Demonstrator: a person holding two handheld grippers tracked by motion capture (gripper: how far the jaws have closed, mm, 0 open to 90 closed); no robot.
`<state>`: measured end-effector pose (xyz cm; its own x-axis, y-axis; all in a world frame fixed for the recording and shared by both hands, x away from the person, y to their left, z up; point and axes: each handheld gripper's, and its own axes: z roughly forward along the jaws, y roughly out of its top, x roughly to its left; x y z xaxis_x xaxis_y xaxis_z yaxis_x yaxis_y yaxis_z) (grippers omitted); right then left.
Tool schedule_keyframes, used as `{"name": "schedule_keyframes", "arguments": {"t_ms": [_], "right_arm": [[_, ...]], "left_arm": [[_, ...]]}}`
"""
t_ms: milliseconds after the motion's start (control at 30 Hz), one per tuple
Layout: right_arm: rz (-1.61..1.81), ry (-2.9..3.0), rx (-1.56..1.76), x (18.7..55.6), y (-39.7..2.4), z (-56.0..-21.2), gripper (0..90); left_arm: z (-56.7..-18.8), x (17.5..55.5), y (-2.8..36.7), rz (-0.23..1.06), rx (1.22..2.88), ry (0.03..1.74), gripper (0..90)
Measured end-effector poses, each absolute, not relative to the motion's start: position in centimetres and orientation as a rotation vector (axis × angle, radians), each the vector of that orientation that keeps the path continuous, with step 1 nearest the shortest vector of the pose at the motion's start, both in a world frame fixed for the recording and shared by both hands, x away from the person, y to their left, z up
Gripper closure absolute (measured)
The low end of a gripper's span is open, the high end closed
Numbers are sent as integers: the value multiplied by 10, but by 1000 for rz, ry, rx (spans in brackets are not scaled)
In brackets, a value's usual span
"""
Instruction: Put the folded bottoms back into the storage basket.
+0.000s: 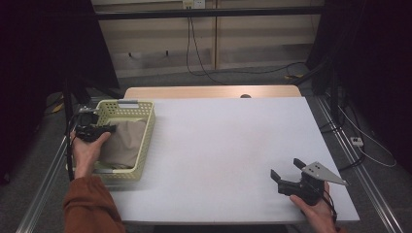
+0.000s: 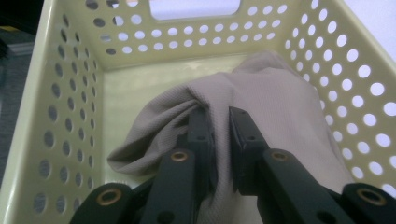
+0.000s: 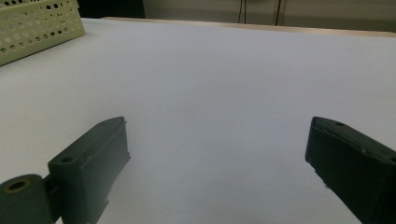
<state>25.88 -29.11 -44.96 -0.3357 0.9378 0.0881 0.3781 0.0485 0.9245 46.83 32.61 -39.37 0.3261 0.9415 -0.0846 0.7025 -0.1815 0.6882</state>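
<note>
- Left gripper view: the beige cloth (image 2: 261,107) lies bunched inside the pale yellow basket (image 2: 70,93), and the left claw (image 2: 218,122) has nearly closed on a raised fold of it, likely because a ridge gives the pads something to pinch.
- High view: the basket sits at the left edge of the white tabletop (image 1: 218,145), so the left hand (image 1: 87,150) reaches it easily.
- Well apart, the right claw (image 1: 287,170) rests wide open and empty near the tabletop's right corner, probably waiting to help with the cloth.
</note>
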Motion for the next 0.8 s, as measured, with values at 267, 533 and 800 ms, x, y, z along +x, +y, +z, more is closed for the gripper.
{"name": "schedule_keyframes", "arguments": {"t_ms": [267, 533, 800], "right_arm": [[1278, 1761, 1321, 258, -292, -449, 57], [1276, 1768, 1320, 259, -292, -450, 57], [1276, 1767, 1324, 259, -291, -450, 57]], "left_arm": [[-390, 468, 324, 522, 2008, 1458, 777], [-379, 461, 336, 586, 1901, 1486, 556], [-387, 468, 324, 495, 1913, 1398, 515]]}}
